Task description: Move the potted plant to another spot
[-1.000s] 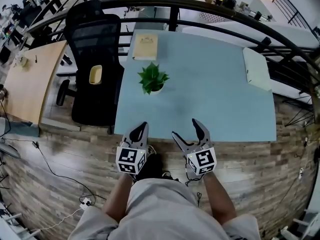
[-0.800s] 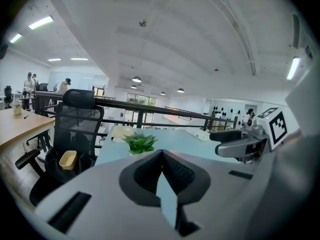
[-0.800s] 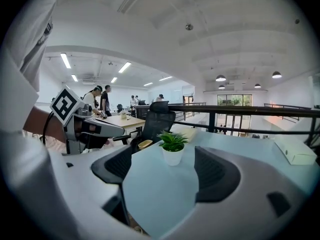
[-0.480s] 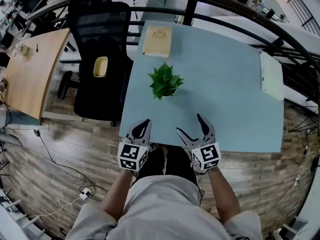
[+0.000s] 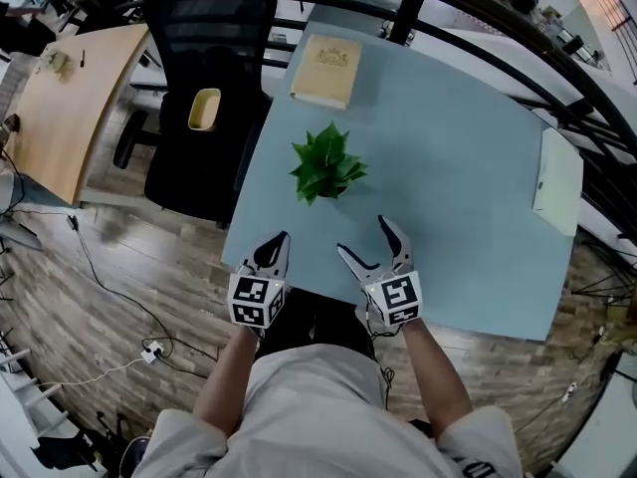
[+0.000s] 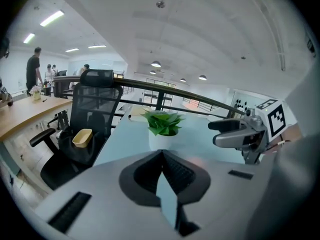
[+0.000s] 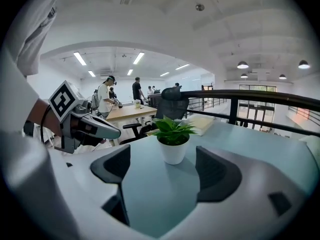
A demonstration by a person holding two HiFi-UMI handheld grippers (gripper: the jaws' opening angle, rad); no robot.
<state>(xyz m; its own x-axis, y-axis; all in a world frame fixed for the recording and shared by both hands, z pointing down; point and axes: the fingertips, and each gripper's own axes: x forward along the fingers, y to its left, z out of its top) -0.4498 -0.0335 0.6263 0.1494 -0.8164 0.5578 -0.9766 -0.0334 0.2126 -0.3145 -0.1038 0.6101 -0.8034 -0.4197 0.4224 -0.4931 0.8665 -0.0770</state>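
The potted plant [image 5: 326,162], green leaves in a small white pot [image 7: 173,152], stands upright on the light blue table [image 5: 448,167], left of its middle. My right gripper [image 5: 365,239] is open over the table's near part, just short of the plant and slightly to its right. Nothing is between its jaws, and the pot shows in line beyond the gap. My left gripper [image 5: 275,247] is shut and empty at the table's near left edge, and the plant [image 6: 162,124] lies straight ahead of it. Each gripper shows in the other's view: the right gripper [image 6: 240,131] and the left gripper [image 7: 85,126].
A tan book [image 5: 326,58] lies at the table's far edge, and a white flat object [image 5: 557,182] sits at its right edge. A black office chair [image 5: 204,68] holding a yellow container [image 5: 204,110] stands to the left, beside a wooden desk [image 5: 60,118]. A black railing [image 5: 478,8] curves behind.
Both grippers have moved forward and lower, from the table's front edge toward the plant. The right gripper now reaches over the tabletop, closer to the pot.
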